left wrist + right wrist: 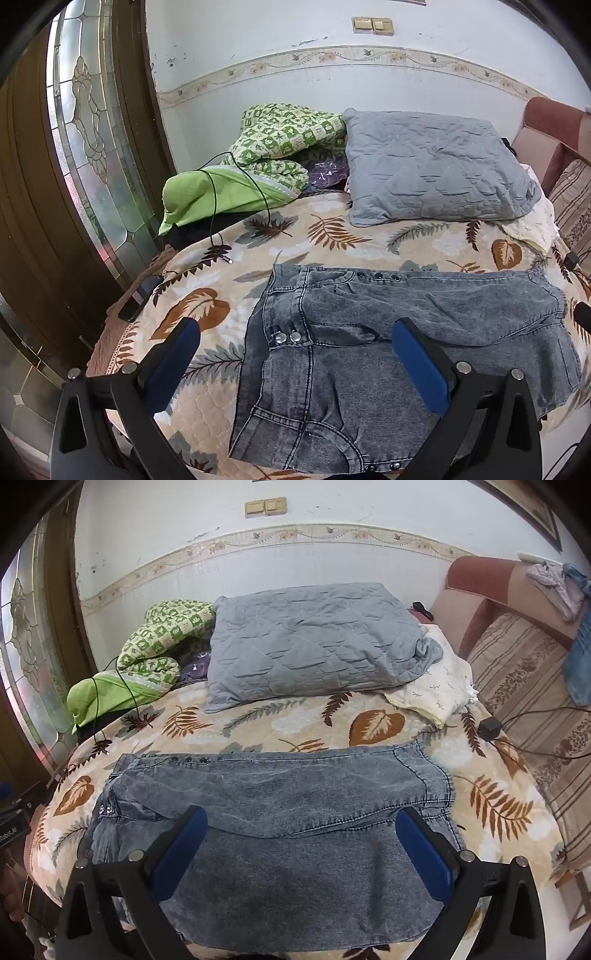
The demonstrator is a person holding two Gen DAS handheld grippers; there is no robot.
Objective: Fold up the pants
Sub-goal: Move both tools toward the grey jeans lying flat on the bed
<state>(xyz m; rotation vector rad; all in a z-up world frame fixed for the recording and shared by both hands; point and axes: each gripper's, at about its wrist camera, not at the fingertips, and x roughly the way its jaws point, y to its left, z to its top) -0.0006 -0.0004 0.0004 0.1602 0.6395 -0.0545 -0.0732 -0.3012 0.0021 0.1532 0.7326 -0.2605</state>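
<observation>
The grey denim pants [388, 350] lie folded on the near side of the leaf-patterned bed [332, 236] — both grippers, left [295, 332] and right [303, 823], hover above, jaws wide, empty.

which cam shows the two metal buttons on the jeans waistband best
The left wrist view: the two metal buttons sit near centre, large and sharp, on the jeans. In the right wrist view the same buttons are small, off at the left edge of the denim.
</observation>
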